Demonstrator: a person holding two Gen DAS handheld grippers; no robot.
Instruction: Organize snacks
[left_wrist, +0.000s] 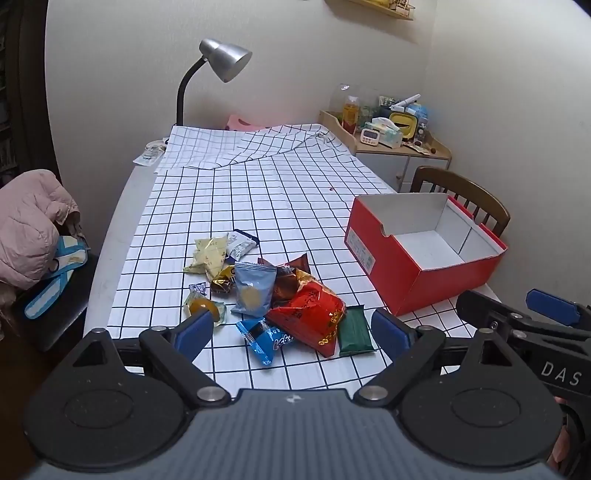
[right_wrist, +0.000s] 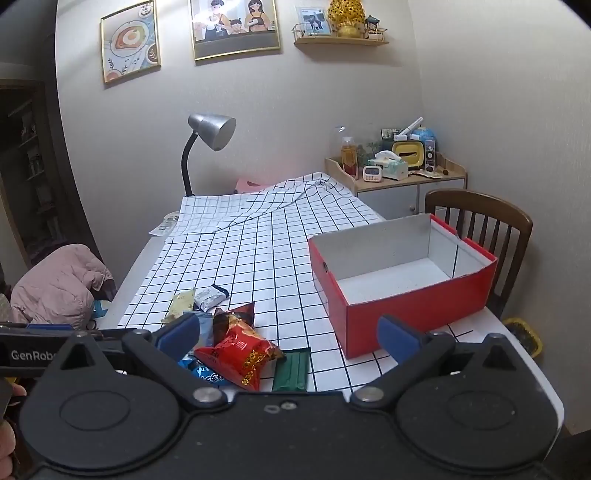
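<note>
A heap of snack packets lies on the checked tablecloth (left_wrist: 258, 192): a red bag (left_wrist: 308, 314), a green packet (left_wrist: 355, 331), a light-blue packet (left_wrist: 255, 290), a blue wrapper (left_wrist: 267, 338) and a yellow packet (left_wrist: 208, 254). An empty red box (left_wrist: 424, 254) stands to their right. My left gripper (left_wrist: 293, 332) hovers open above the near side of the heap, holding nothing. In the right wrist view my right gripper (right_wrist: 288, 336) is open too, over the red bag (right_wrist: 240, 356) and green packet (right_wrist: 293, 371), with the red box (right_wrist: 402, 291) just ahead on the right.
A grey desk lamp (left_wrist: 221, 62) stands at the table's far end. A wooden chair (right_wrist: 480, 229) sits behind the box, and a side cabinet (right_wrist: 395, 184) with clutter is in the corner. A pink jacket (left_wrist: 33, 229) lies on a seat at the left.
</note>
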